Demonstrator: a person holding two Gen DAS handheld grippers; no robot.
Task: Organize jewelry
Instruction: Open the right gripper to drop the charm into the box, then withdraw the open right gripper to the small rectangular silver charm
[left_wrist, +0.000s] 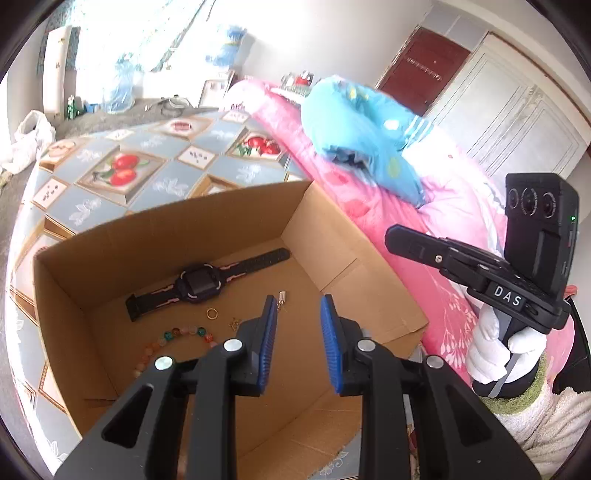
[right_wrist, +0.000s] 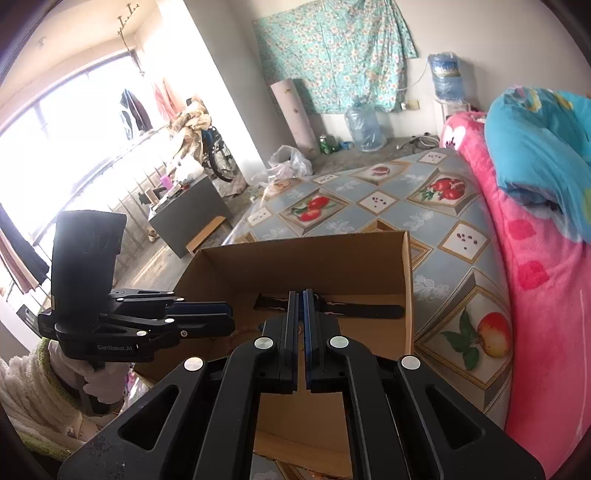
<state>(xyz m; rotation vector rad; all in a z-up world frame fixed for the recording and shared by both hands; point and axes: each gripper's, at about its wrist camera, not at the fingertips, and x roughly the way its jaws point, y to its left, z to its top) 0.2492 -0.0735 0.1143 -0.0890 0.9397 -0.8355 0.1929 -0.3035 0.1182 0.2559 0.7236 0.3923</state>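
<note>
Though near, ring (left_wrist: 212, 314) (loose) beyond left gripper (left_wrist: 298, 308)

Brown cardboard box (left_wrist: 207, 221); fruit-patterned blue-grey cloth (left_wrist: 155, 155); pink blanket (left_wrist: 436, 229).

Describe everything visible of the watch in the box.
The watch lies flat on the floor of the cardboard box, near its far wall, strap stretched out straight. It has a dark, squarish case with a black screen and pink-lilac accents at the corners. The strap looks rubbery, dark with pink marks near the case. Nothing touches it but the box floor; the ring and beads lie apart.
</note>
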